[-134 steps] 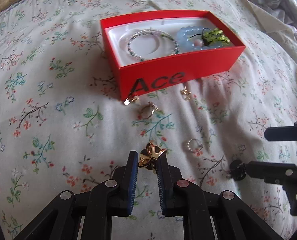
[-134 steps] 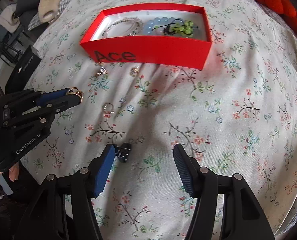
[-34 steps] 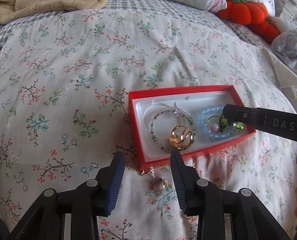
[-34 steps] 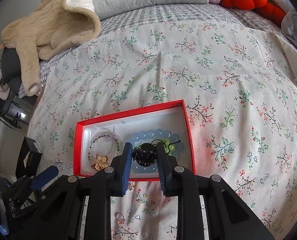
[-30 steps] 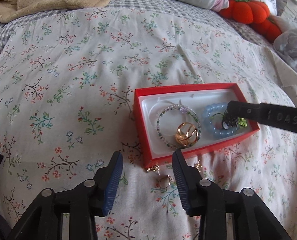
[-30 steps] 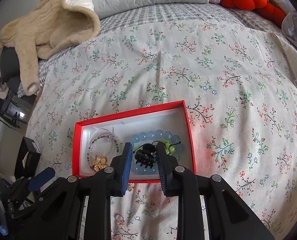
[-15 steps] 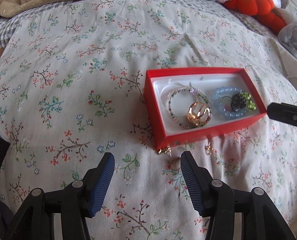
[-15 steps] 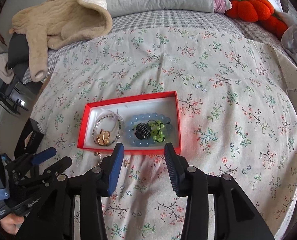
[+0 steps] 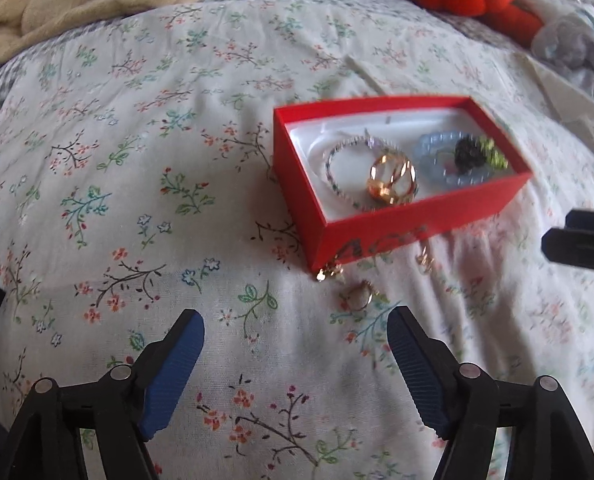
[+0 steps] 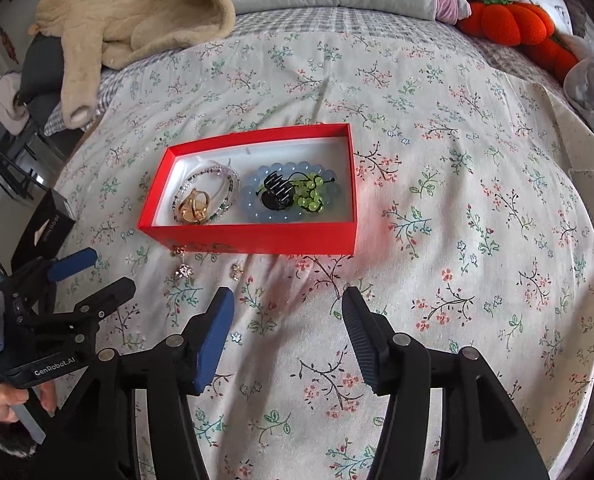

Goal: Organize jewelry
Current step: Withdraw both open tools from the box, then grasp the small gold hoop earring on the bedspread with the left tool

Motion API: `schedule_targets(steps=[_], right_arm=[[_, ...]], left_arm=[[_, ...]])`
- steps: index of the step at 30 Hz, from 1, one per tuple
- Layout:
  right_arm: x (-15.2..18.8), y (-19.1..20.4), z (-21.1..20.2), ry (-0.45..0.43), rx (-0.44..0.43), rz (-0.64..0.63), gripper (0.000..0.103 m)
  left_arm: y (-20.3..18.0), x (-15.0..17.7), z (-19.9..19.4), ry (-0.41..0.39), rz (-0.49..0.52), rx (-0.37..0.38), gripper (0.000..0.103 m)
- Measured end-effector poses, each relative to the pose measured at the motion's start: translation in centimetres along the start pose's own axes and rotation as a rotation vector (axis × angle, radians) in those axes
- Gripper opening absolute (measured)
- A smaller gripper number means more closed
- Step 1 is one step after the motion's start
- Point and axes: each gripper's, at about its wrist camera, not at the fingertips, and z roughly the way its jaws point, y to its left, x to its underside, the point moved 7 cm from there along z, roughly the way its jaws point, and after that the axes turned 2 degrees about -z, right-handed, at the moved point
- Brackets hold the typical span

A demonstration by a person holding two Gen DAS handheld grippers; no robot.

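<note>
Now both grippers — left gripper (image 9: pixel 295 354), right gripper (image 10: pixel 285 320) — are opening, empty; the black hair claw (image 10: pixel 276 194) has dropped into the red box (image 10: pixel 253 236) ahead, small pieces remaining outside.

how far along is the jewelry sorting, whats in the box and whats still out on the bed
Done: the red box holds a beaded bracelet, a gold clip, a blue bead bracelet and a black claw clip.

In hand: nothing. The left tool and right tool are both empty, jaws opening.

Left: small pieces on the floral bedspread in front of the box, including a ring and two earrings.
</note>
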Motion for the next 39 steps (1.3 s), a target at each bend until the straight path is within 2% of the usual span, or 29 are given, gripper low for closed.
schedule_targets(steps=[5,9,14,18,26,28,30,39], right_arm=[[1.2,0.0,1.6,-0.021,0.035,-0.093,0.062],[1.8,0.0,2.9,-0.018,0.034,-0.131,0.062],[1.7,0.1,3.5,-0.044,0.042,-0.167,0.062],[1.7,-0.4,4.0,-0.037,0.049,-0.164,0.062],[2.1,-1.5,4.9,-0.012,0.062,-0.150,0.062],[2.1,-1.7,4.8,-0.014,0.061,-0.146,0.062],[2.0,-1.8,4.6,-0.020,0.060,-0.141,0.062],[1.3,-0.7,4.4,-0.043,0.010,-0.124,0.062]], left_arm=[[-0.2,1.7,2.0,0.009,0.063,-0.013,0.079],[-0.7,1.9,2.8,-0.009,0.099,-0.010,0.079],[-2.0,1.5,3.2,-0.026,0.086,0.053,0.078],[-3.2,1.1,3.8,-0.029,0.104,0.072,0.061],[-4.1,0.2,4.4,-0.038,0.078,0.083,0.041],[-4.4,0.2,4.5,-0.038,0.084,0.084,0.034],[-4.5,0.1,4.5,-0.037,0.087,0.082,0.019],[-4.1,0.4,3.3,-0.029,0.079,0.085,0.018]])
